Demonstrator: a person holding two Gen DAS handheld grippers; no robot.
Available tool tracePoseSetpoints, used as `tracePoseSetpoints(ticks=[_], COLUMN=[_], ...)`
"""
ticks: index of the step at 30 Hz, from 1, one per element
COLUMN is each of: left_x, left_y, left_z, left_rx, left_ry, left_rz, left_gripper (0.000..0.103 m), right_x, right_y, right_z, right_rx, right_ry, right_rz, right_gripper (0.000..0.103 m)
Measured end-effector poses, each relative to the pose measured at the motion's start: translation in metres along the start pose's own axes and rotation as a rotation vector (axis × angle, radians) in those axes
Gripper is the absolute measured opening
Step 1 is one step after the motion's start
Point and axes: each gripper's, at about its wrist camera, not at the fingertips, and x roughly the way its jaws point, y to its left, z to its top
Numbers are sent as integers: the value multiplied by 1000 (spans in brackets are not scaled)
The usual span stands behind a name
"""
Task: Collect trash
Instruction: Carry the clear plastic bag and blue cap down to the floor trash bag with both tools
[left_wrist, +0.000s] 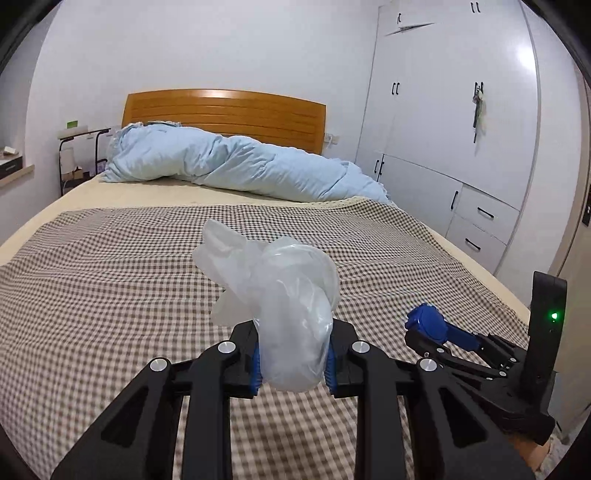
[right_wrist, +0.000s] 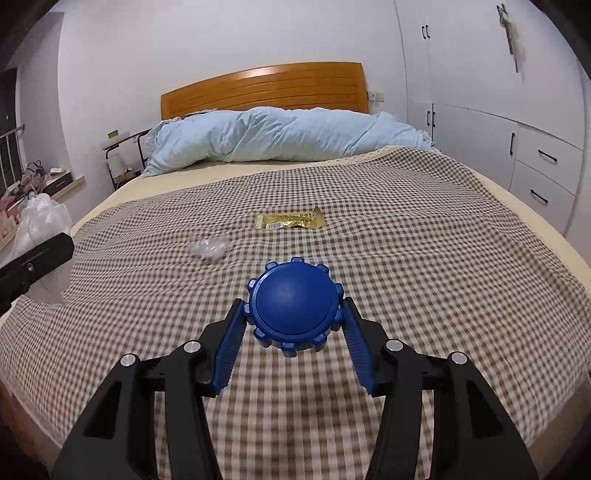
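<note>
Over a checked bed, the left gripper (left_wrist: 293, 363) pinches a crumpled plastic bag (left_wrist: 284, 295) and the right gripper (right_wrist: 293, 339) clamps a blue cap (right_wrist: 294, 306), both apparently collected trash, while 2 scraps lie mid-frame.

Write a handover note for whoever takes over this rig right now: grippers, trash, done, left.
Left gripper: shut on a crumpled clear plastic bag, held above the bed.
Right gripper: shut on a blue ridged cap.
On the checked bedspread: gold wrapper and a clear plastic scrap.
Done: two pieces picked up.
Left: drop them off, then collect the rest.
</note>
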Motion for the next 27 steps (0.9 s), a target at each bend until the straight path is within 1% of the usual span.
tracePoseSetpoints(ticks=[7, 18, 27], left_x=[-39, -89, -116], left_y=[-12, -25, -28], left_z=[-14, -41, -68], left_rx=[12, 27, 55], left_ry=[-6, -5, 12], left_rz=[-6, -9, -16], left_gripper=[22, 22, 22], right_x=[-36, -81, -106], right_y=[9, 10, 5], right_z=[-18, -49, -72], right_rx=[-30, -52, -79], right_ry=[-30, -51, -60], right_rz=[6, 20, 25], right_gripper=[51, 51, 52])
